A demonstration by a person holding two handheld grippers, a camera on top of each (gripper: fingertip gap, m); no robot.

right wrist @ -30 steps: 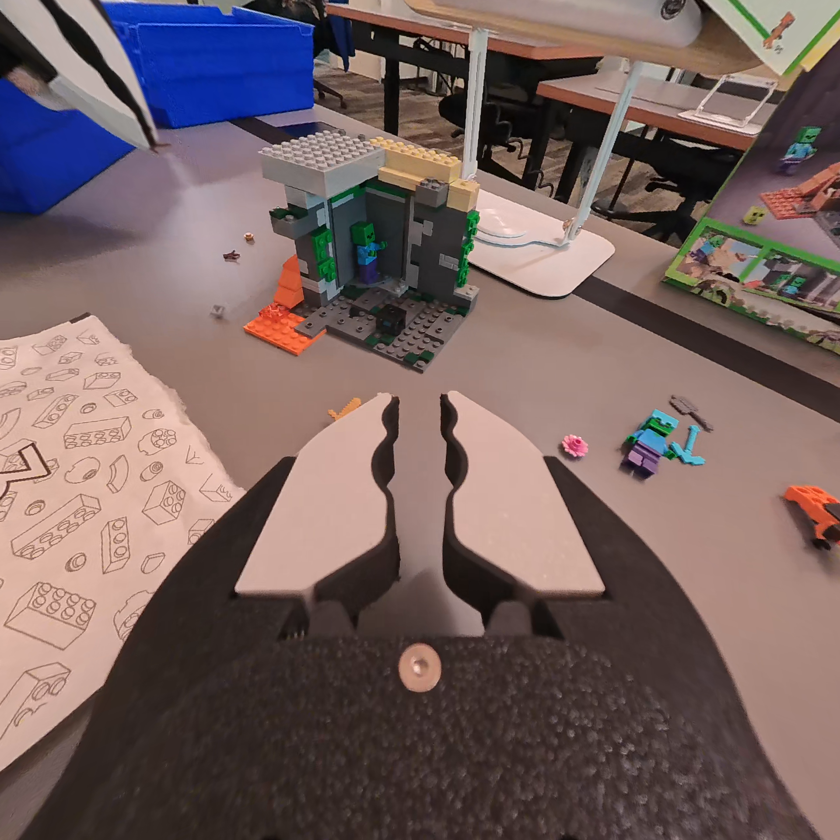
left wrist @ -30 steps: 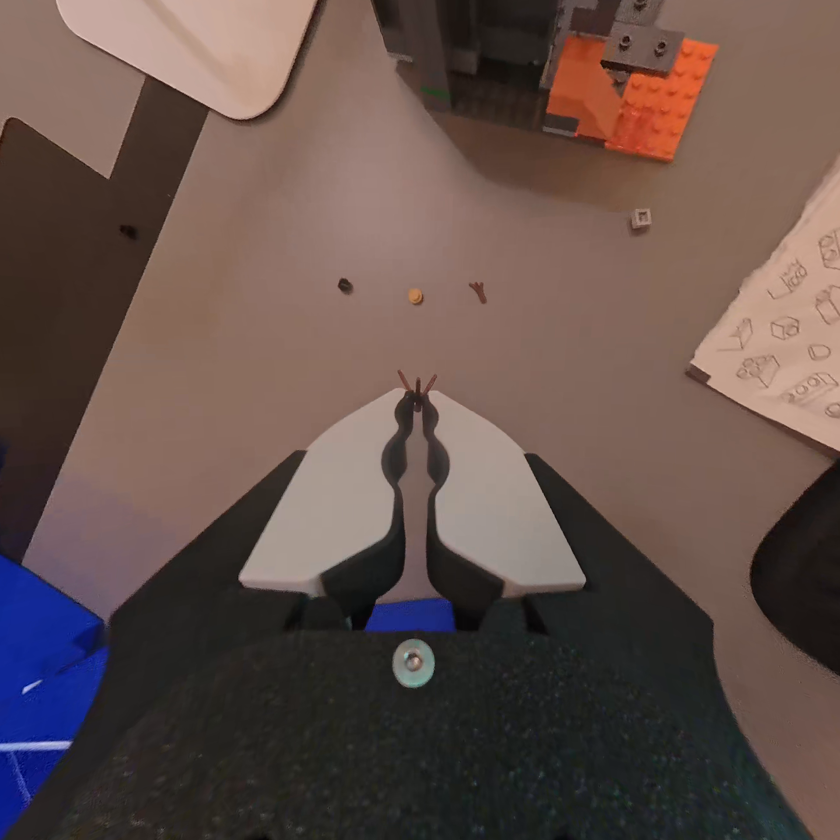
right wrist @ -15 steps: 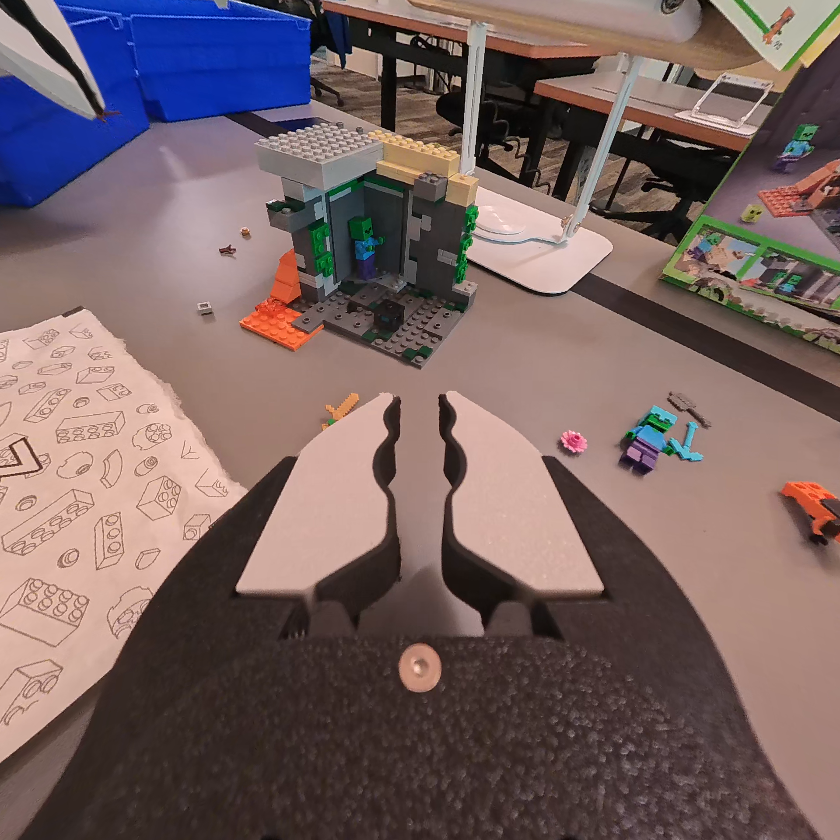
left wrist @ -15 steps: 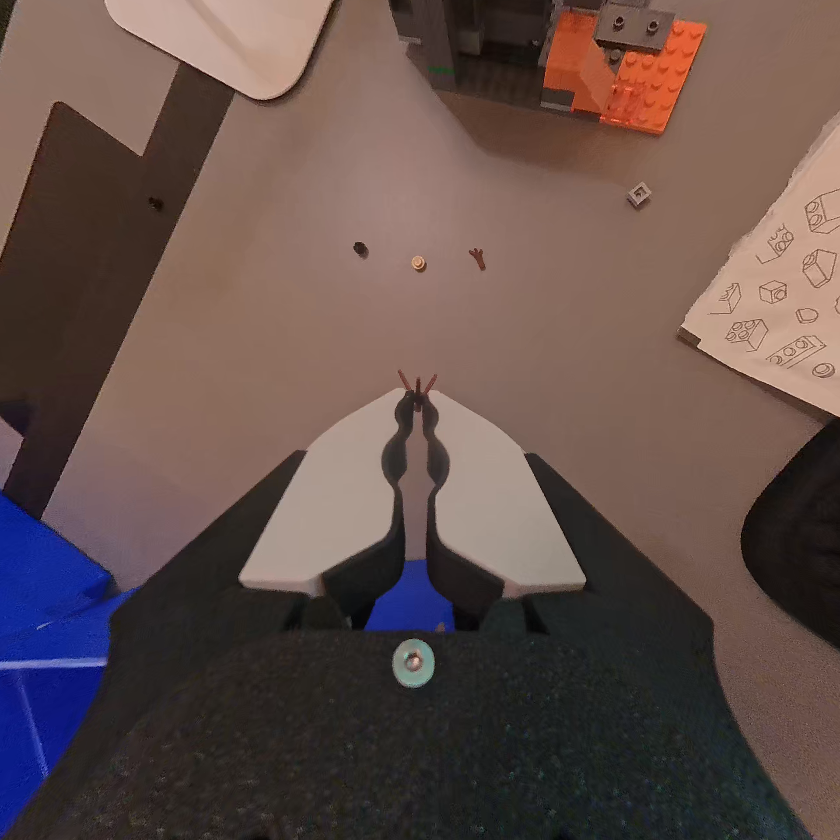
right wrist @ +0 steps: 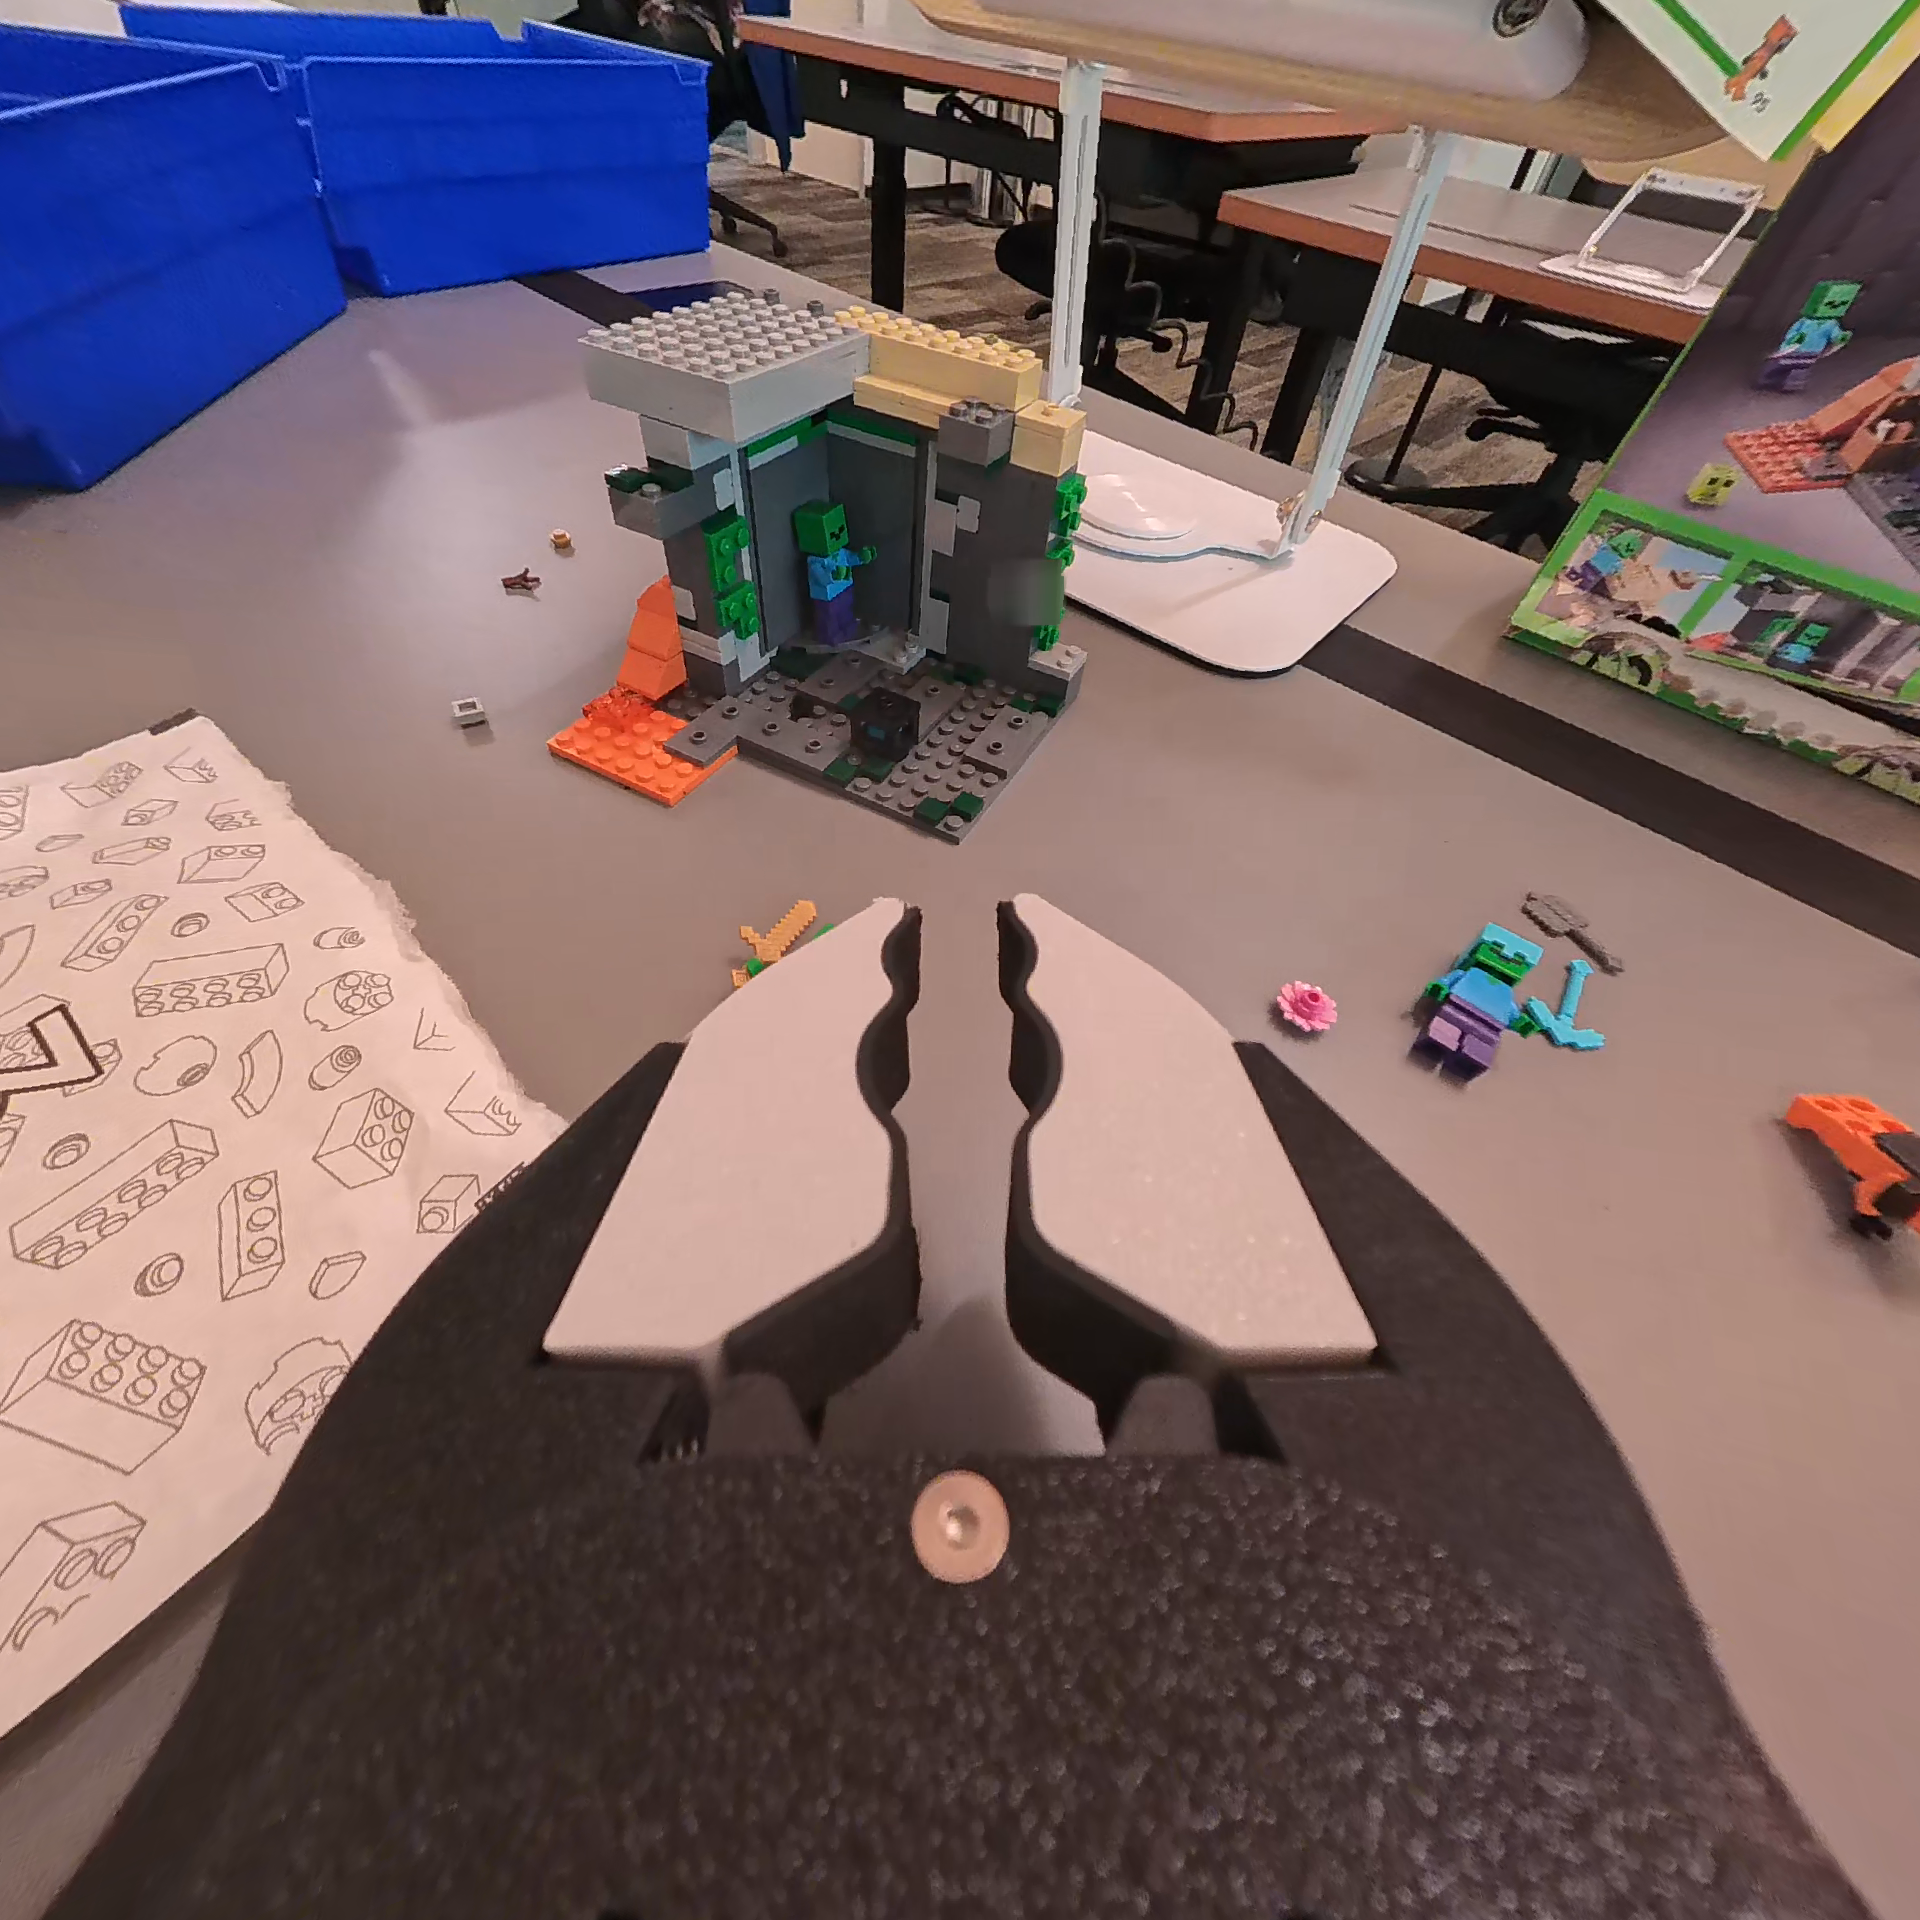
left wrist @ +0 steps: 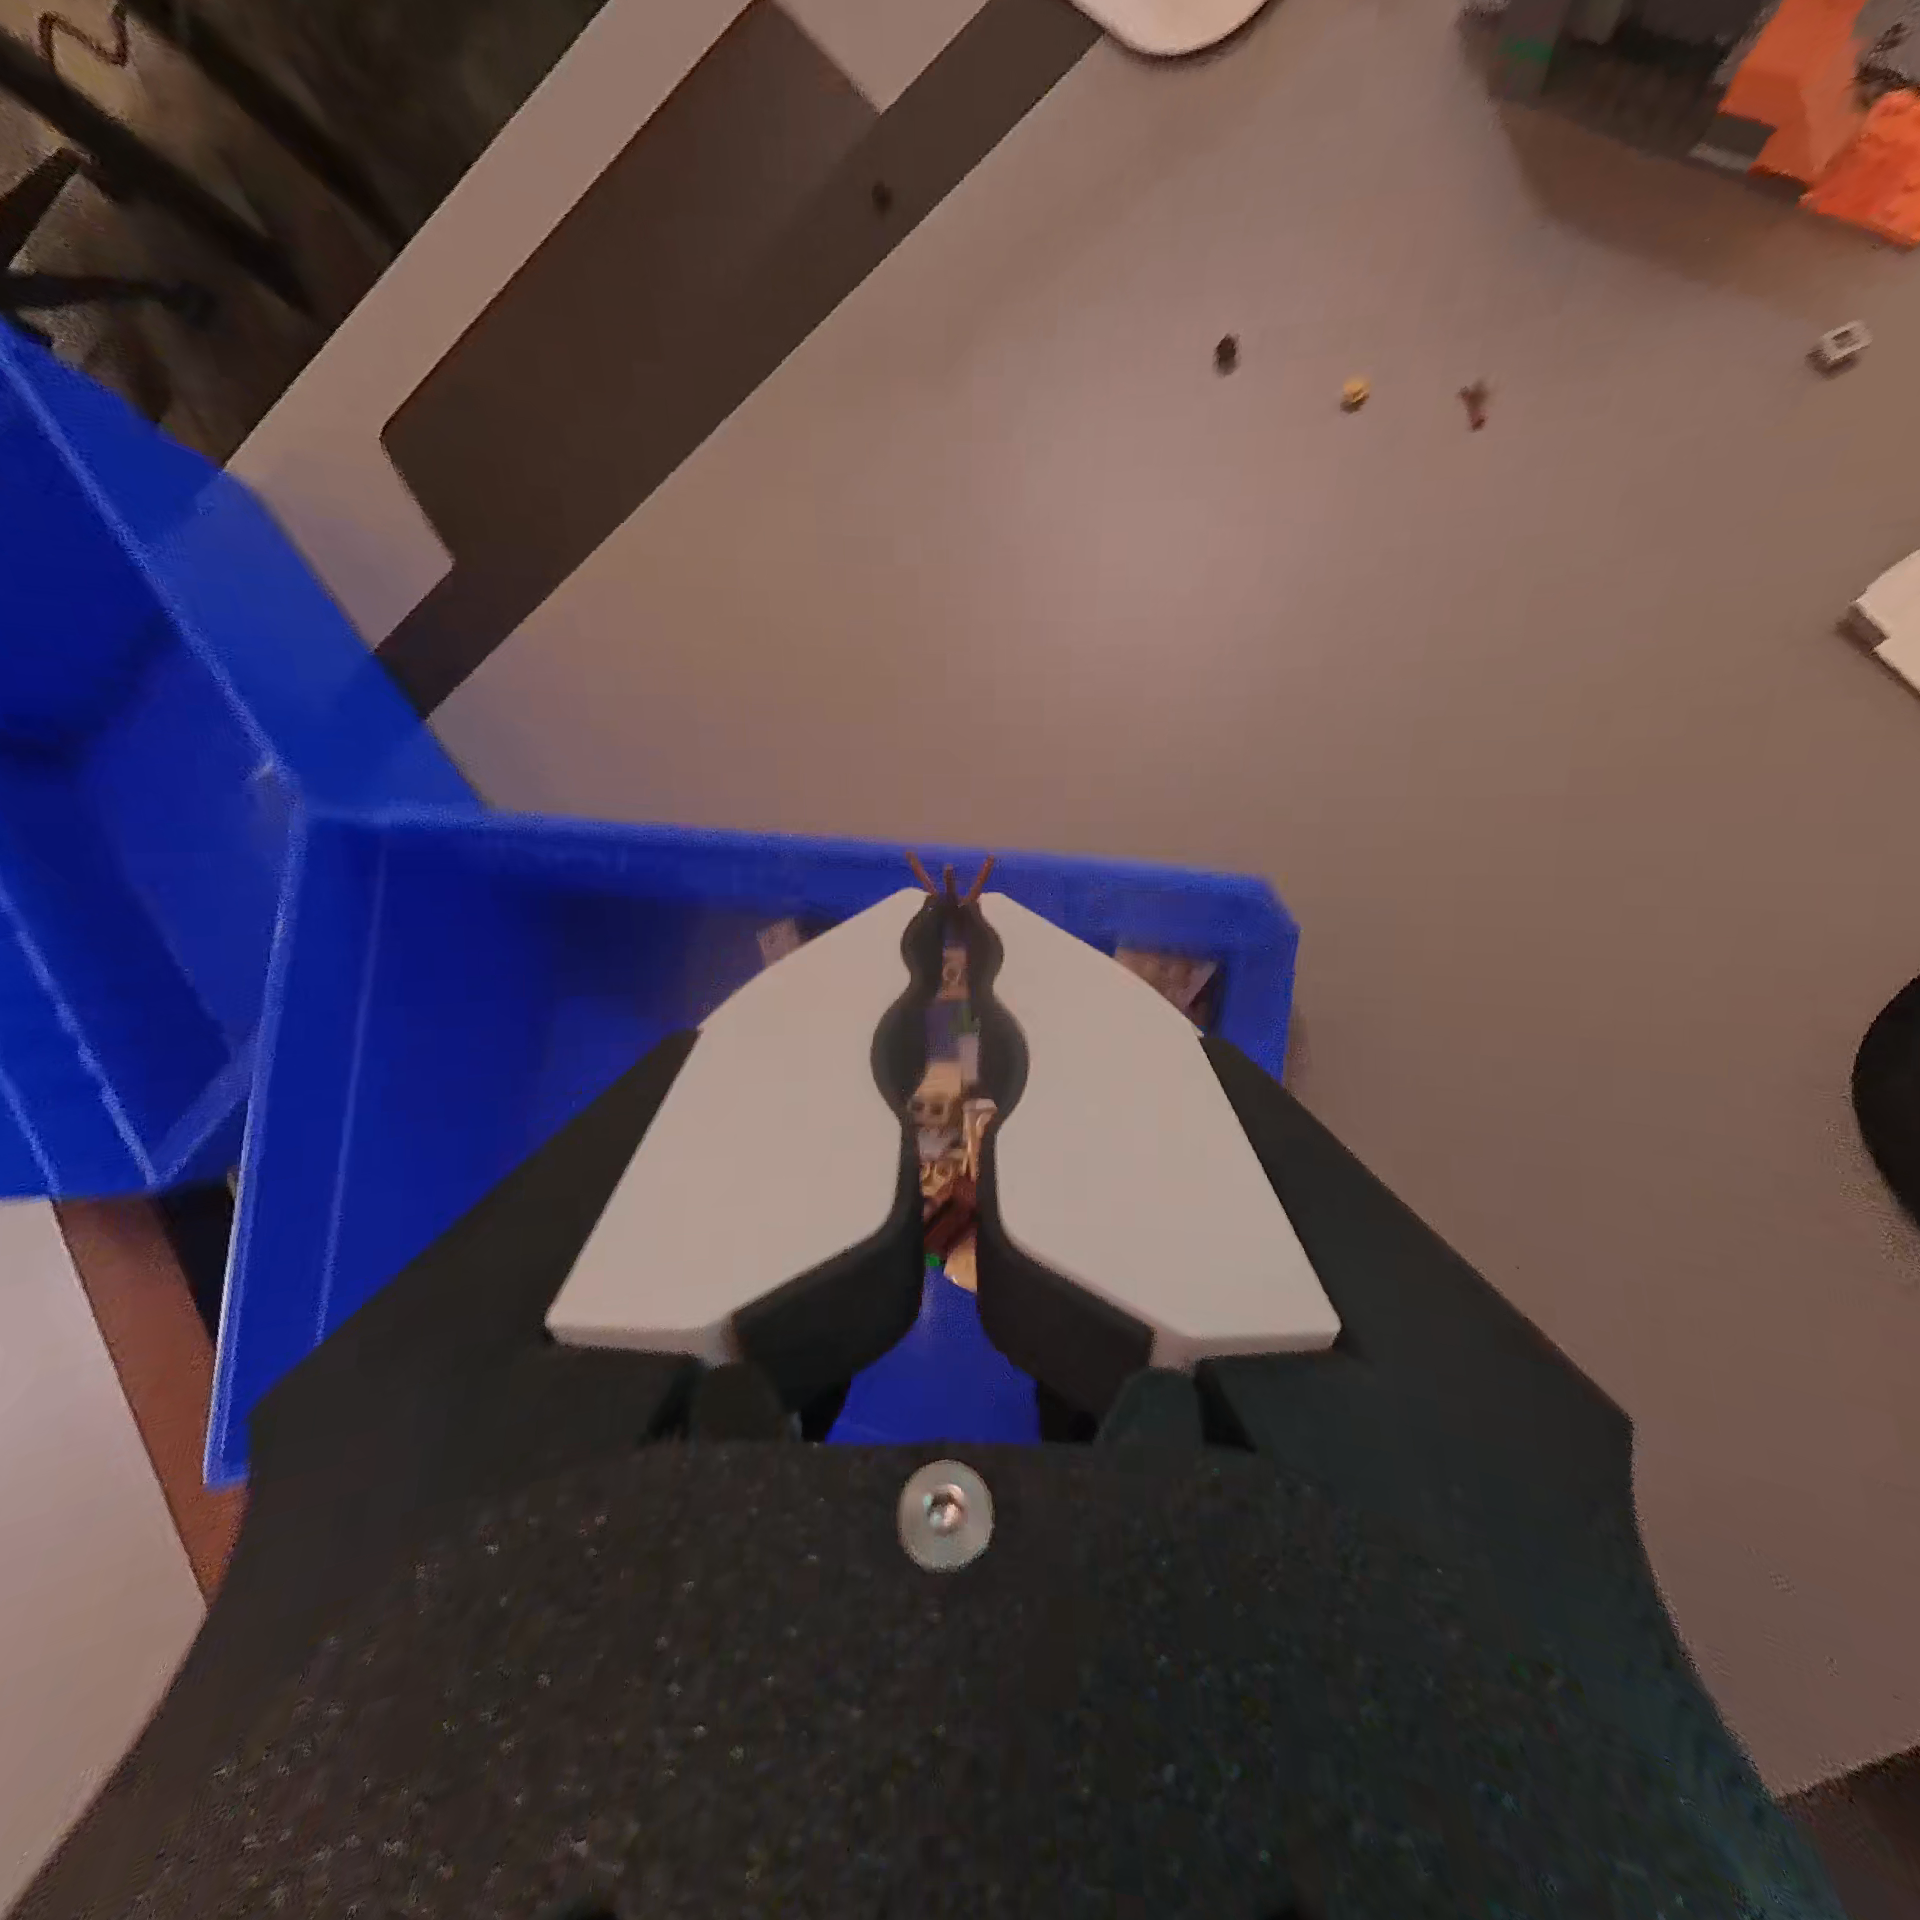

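Two grippers were seen, one in each wrist view. The left gripper was pressed together at its tips on a small brown twig piece, whose three prongs stuck out beyond the fingertips. It was held above a blue bin, with the twig over the bin's far rim; small bricks were glimpsed through the gap between the fingers. Three tiny pieces were strewn in a row on the grey table, well apart from the bin.

The right gripper was spread a little, with nothing between its fingers, and was held over the table. A brick building on grey and orange plates was set ahead of it. A yellow toy sword was seen just beside the left fingertip, a printed paper sheet to the left, and a pink flower and a lying figure to the right.
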